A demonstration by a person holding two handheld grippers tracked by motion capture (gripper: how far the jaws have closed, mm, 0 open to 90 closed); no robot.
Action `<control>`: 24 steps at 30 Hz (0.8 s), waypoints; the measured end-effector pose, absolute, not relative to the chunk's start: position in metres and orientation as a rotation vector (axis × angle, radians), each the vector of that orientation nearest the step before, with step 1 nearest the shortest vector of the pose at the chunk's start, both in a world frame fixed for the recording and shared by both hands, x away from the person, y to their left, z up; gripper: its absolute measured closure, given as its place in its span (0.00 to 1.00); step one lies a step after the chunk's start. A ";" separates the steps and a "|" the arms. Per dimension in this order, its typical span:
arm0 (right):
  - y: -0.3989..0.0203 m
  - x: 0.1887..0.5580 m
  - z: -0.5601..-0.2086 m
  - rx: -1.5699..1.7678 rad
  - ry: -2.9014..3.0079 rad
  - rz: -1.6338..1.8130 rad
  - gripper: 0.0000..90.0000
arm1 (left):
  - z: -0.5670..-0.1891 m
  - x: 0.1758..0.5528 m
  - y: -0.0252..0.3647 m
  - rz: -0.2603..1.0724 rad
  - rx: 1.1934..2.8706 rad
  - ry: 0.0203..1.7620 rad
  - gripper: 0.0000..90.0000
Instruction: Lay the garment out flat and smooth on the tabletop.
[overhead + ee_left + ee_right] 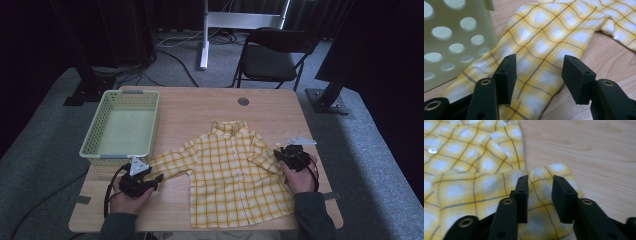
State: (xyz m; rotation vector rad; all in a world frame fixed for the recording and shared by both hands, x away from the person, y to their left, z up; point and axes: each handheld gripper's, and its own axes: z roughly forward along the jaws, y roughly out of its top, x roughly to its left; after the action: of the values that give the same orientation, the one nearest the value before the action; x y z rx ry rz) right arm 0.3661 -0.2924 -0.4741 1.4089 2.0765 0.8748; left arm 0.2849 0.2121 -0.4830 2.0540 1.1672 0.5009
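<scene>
The left gripper (pixel 537 75) stands open over the shirt's (pixel 235 170) sleeve (pixel 541 50). The right gripper (pixel 539 197), also released, hovers above the blurred other sleeve (pixel 544 187); the basket (pixel 451 37) is cut off.

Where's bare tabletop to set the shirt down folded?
Bare wood lies behind the shirt, between its collar and the table far edge, right of the basket. A smaller patch sits front-left, by the left gripper. Crowded near the right gripper, over the sleeve.
</scene>
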 end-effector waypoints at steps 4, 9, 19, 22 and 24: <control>-0.294 0.366 -0.477 1.419 2.078 0.884 0.72 | -0.483 0.285 0.212 0.501 2.054 1.167 0.52; -0.298 0.365 -0.478 1.450 2.078 0.896 0.69 | -0.483 0.285 0.212 0.502 2.054 1.167 0.52; -0.306 0.354 -0.480 1.506 2.048 0.912 0.67 | -0.483 0.285 0.212 0.501 2.054 1.167 0.51; -0.307 0.351 -0.480 1.510 2.047 0.904 0.70 | -0.483 0.285 0.212 0.501 2.054 1.167 0.51; -0.308 0.349 -0.480 1.511 2.051 0.903 0.73 | -0.483 0.285 0.212 0.502 2.055 1.166 0.51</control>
State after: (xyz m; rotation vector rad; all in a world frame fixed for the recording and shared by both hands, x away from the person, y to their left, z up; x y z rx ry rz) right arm 0.3487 -0.3082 -0.4797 1.5109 2.0508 0.9028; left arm 0.2849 0.2120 -0.4830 2.0550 1.1664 0.5016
